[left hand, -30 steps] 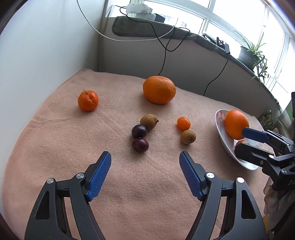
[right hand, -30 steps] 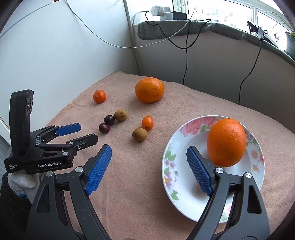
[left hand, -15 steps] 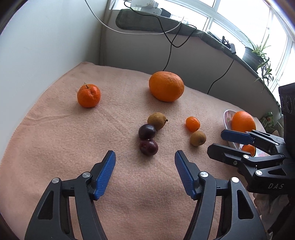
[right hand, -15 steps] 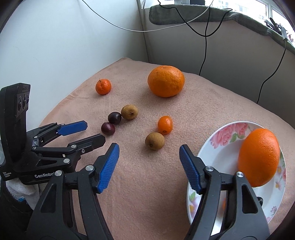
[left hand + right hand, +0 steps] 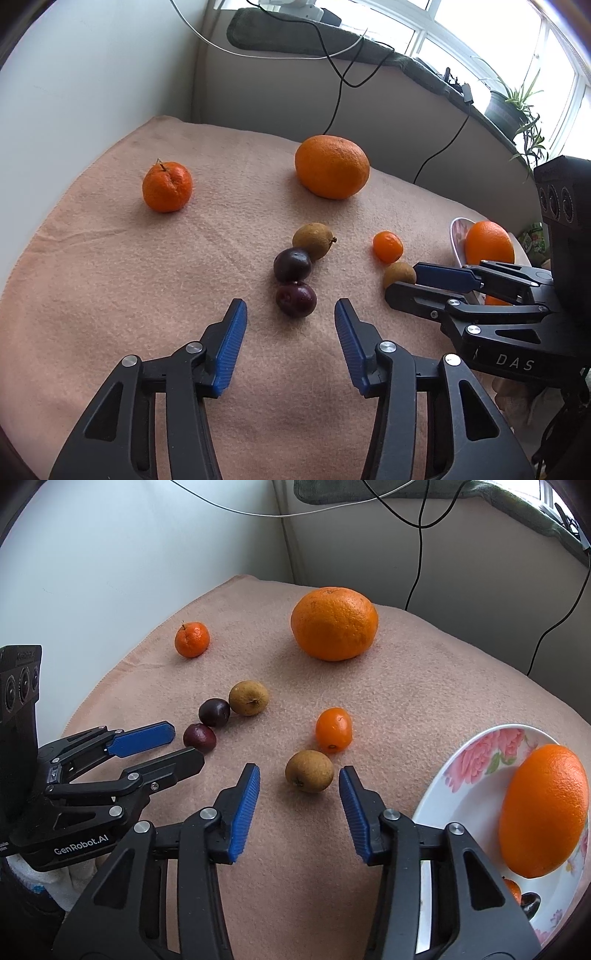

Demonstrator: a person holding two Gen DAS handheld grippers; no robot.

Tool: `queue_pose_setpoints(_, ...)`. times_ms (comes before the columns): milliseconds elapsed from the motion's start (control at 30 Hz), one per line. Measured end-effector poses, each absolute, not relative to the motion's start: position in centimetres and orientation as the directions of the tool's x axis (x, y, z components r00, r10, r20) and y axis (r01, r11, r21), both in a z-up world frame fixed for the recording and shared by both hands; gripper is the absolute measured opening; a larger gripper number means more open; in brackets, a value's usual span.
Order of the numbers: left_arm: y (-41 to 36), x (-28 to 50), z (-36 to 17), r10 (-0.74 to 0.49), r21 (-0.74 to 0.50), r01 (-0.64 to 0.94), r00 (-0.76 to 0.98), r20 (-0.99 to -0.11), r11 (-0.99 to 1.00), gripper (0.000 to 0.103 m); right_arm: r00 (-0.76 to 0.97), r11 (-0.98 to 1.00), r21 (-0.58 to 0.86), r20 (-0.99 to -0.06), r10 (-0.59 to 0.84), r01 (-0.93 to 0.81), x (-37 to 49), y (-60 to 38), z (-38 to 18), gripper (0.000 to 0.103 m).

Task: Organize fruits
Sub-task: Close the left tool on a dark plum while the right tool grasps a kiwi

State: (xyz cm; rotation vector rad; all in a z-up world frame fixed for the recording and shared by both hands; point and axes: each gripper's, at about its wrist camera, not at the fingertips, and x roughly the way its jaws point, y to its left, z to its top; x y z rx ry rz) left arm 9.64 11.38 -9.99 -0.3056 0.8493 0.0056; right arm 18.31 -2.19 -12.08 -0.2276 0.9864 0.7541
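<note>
Both tongs hang over the pink blanket [image 5: 424, 672] with nothing in them yet, and both are narrowing. The left gripper [image 5: 290, 319] has its blue pads either side of the near dark plum [image 5: 296, 299], not touching it; the right gripper [image 5: 299, 777] is closing around the near brown fruit [image 5: 309, 771], again with a gap on each side. That plum sits touching a second plum [image 5: 292, 264], which leans against another brown fruit [image 5: 314, 240], so a sideways nudge could set all three rolling. I'd guess these small fruits are light, round and fairly firm, the plum skin smooth and likely slippery, easily bruised if squeezed hard; best taken across the widest middle with a gentle pinch. A small orange oval fruit [image 5: 333, 729] lies just beyond the brown one. Farther off sit a mandarin [image 5: 167, 187] on the left and a big orange [image 5: 331, 166], probably too wide for these jaws as they stand. The flowered plate [image 5: 476, 753] on the right already holds an orange [image 5: 543, 810].
</note>
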Motion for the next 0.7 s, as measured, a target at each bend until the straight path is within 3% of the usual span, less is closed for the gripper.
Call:
queue_pose_setpoints(267, 11.2, 10.2, -10.2, -0.114, -0.251, -0.116, 0.659, -0.744, 0.961, 0.042, 0.329, 0.736, 0.134, -0.831, 0.448, -0.664, 18.5, -1.3, -12.4, 0.044)
queue_pose_setpoints(700, 11.1, 10.6, -10.5, -0.113, -0.236, -0.103, 0.651, -0.75, 0.966, 0.035, 0.349, 0.743, 0.087, -0.842, 0.411, -0.664, 18.3, -0.5, -12.7, 0.032)
